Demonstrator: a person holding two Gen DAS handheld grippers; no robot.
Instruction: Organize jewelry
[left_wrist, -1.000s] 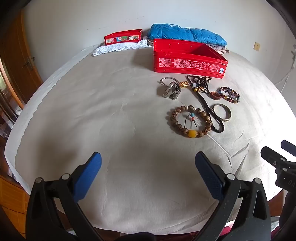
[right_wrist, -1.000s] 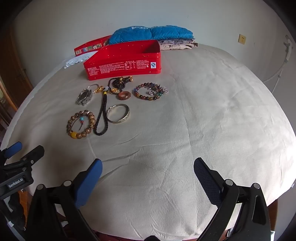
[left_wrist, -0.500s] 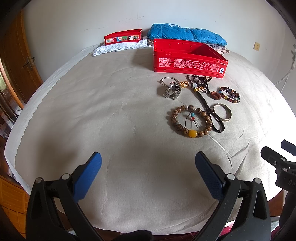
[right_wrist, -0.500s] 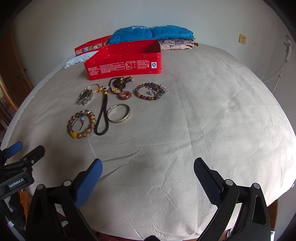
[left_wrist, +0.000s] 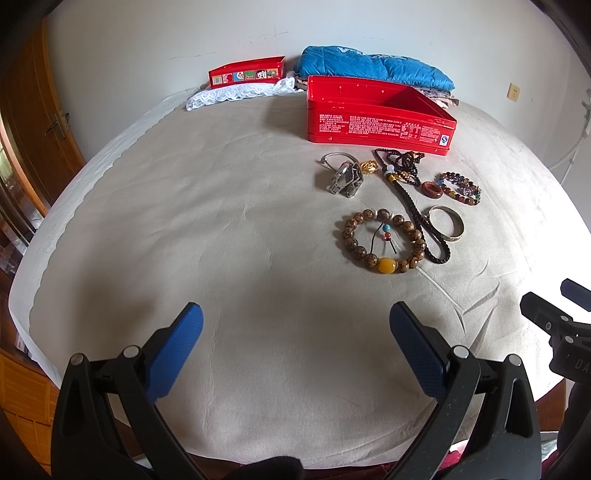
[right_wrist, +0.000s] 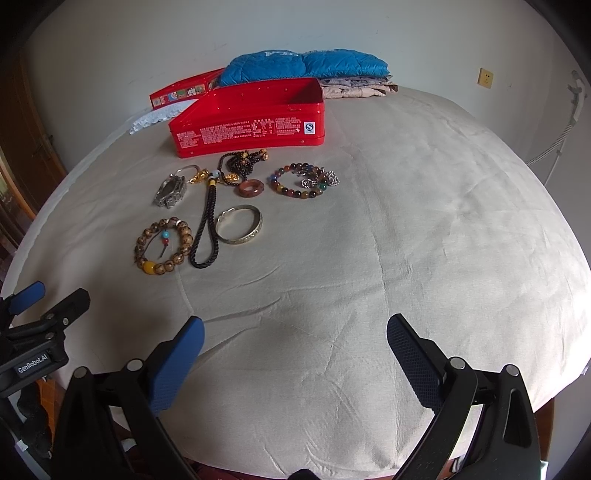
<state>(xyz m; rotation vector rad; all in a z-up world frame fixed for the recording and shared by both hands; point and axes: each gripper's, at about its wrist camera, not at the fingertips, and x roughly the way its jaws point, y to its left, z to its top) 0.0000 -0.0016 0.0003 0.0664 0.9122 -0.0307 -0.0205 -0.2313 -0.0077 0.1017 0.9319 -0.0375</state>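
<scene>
Jewelry lies on a beige cloth in front of an open red tin box (left_wrist: 376, 114) (right_wrist: 251, 118). A wooden bead bracelet (left_wrist: 380, 240) (right_wrist: 164, 242), a black cord necklace (left_wrist: 417, 214) (right_wrist: 207, 229), a silver bangle (left_wrist: 445, 223) (right_wrist: 239, 225), a metal watch (left_wrist: 345, 179) (right_wrist: 170, 190), a brown stone ring (left_wrist: 432, 189) (right_wrist: 251, 188) and a multicoloured bead bracelet (left_wrist: 461, 188) (right_wrist: 299, 182) are there. My left gripper (left_wrist: 295, 325) is open and empty, near the front edge. My right gripper (right_wrist: 295, 328) is open and empty, to the right of the left one.
The red tin's lid (left_wrist: 247, 72) rests on white lace (left_wrist: 236, 94) at the back. Folded blue bedding (left_wrist: 373, 68) (right_wrist: 303, 64) lies behind the box. A wooden door (left_wrist: 33, 122) stands at left. The cloth-covered surface (right_wrist: 424, 221) drops off at the front.
</scene>
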